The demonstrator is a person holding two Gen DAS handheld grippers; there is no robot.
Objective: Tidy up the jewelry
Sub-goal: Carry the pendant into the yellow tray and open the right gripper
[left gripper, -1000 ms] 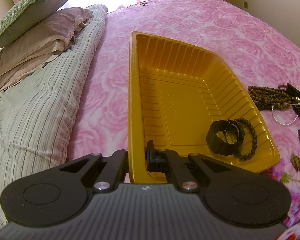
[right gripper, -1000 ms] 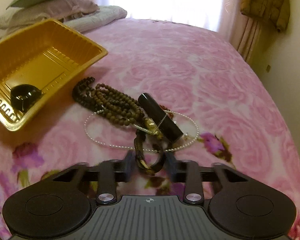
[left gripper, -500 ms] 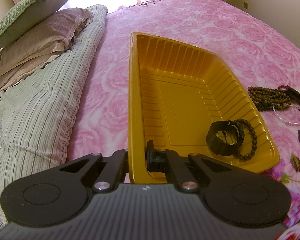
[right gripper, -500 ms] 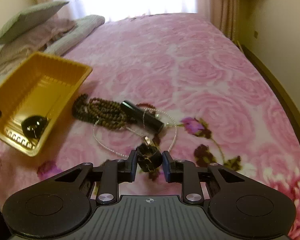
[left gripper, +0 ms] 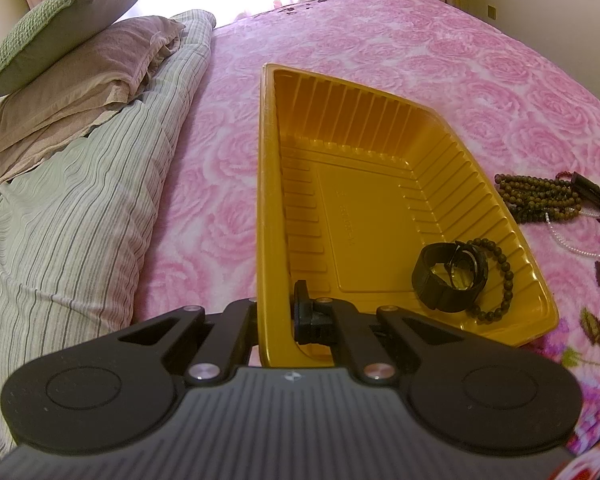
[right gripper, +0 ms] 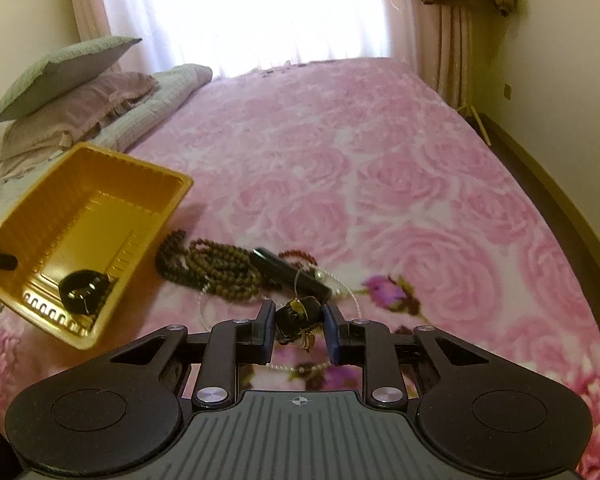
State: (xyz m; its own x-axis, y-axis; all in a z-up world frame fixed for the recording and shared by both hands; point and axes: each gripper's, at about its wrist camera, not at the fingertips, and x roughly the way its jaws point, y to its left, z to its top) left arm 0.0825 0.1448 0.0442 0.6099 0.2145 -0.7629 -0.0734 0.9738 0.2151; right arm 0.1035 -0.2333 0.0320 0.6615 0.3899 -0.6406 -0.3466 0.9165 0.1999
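The right tool (right gripper: pixel 299 330) is pinching a dark bracelet (right gripper: pixel 300 316), small, light and limp, so it is dangling. The left tool (left gripper: pixel 276 320) is clamping the near wall of the thin, flexible yellow tray (left gripper: pixel 266 200).

I am holding the left gripper (left gripper: pixel 276 314) clamped on the yellow tray's (left gripper: pixel 265 184) near wall. A black watch (left gripper: pixel 450 276) and dark bead bracelet (left gripper: pixel 498 284) are lying inside; brown beads (left gripper: pixel 538 196) are resting on the bed (left gripper: pixel 440 52).

watch (left gripper: pixel 450 277) in tray (left gripper: pixel 364 128), beads (right gripper: pixel 216 270) beside — right
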